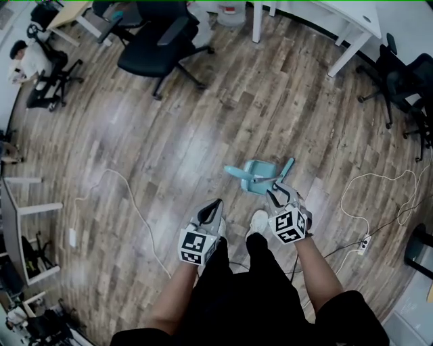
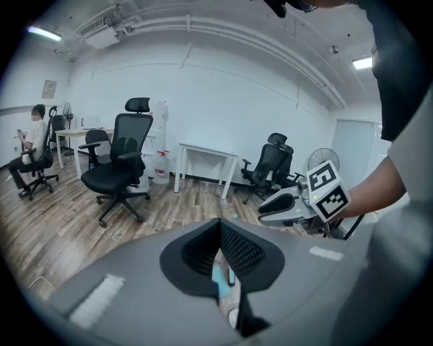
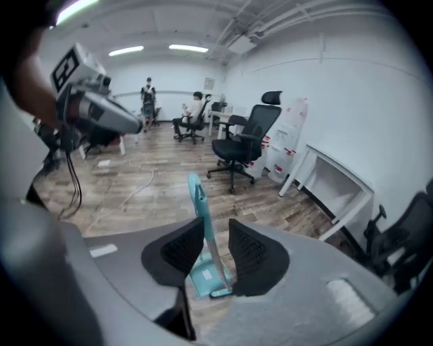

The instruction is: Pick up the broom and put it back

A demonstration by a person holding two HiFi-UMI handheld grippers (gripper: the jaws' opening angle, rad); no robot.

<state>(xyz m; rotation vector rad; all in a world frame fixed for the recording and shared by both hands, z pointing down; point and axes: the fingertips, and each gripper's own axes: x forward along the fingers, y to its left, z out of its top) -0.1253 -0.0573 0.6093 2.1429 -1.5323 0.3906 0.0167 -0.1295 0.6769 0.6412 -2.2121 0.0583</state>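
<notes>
A teal broom and dustpan set (image 1: 256, 177) stands on the wood floor in front of my feet, its handle (image 1: 288, 167) sticking up to the right. My right gripper (image 1: 279, 193) hovers just over it. In the right gripper view the teal handle (image 3: 199, 203) rises between the jaws of that gripper (image 3: 216, 231); there is a gap beside it, so the jaws are open. The dustpan base (image 3: 203, 277) shows below. My left gripper (image 1: 215, 205) hangs to the left, its jaws (image 2: 220, 226) together on nothing.
Black office chairs (image 1: 157, 42) and white tables (image 1: 352, 20) ring the room's far side. A white cable (image 1: 128, 196) and a power strip (image 1: 364, 244) lie on the floor. A person (image 1: 27, 61) sits at the far left.
</notes>
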